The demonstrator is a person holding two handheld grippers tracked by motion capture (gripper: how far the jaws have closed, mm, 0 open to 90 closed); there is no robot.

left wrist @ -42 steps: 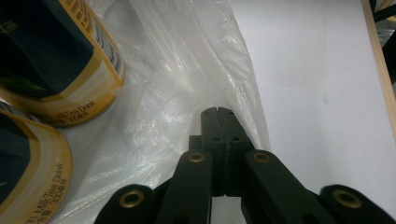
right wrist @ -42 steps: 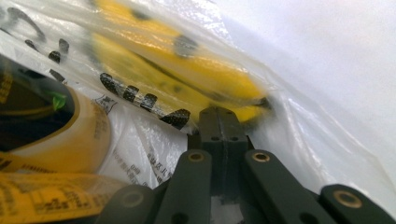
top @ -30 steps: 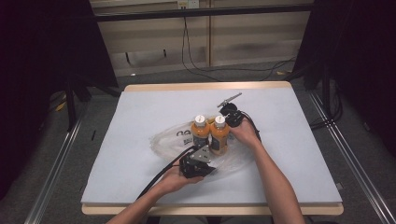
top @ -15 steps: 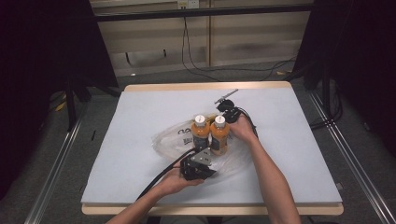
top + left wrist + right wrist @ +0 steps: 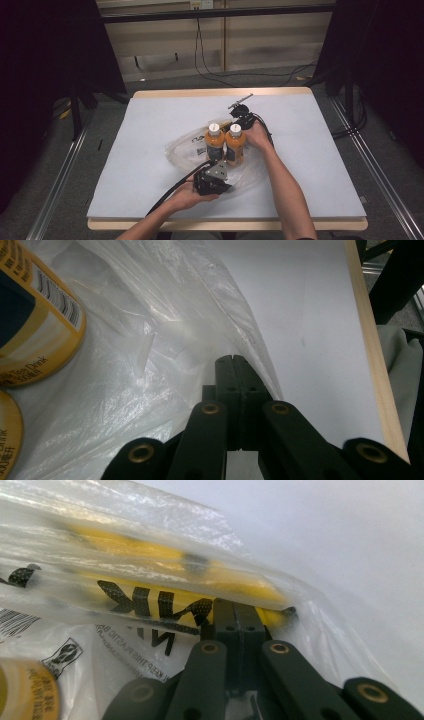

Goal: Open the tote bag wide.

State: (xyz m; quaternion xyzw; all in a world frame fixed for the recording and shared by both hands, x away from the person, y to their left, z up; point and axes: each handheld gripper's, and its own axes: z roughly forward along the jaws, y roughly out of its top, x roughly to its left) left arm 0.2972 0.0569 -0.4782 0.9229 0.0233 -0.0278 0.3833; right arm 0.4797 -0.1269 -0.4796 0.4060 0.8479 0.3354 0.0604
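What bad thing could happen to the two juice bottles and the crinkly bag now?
The two bottles stand upright on the thin plastic bag, so a tug might tip them over. Both the left gripper and the right gripper are shut at the bag's edges; if they pull apart, the film could tear or slip free. A toppled bottle might also roll across the table.

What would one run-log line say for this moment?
left gripper: shut on plastic bag | right gripper: shut on plastic bag | two orange bottles: upright, side by side on the bag | table
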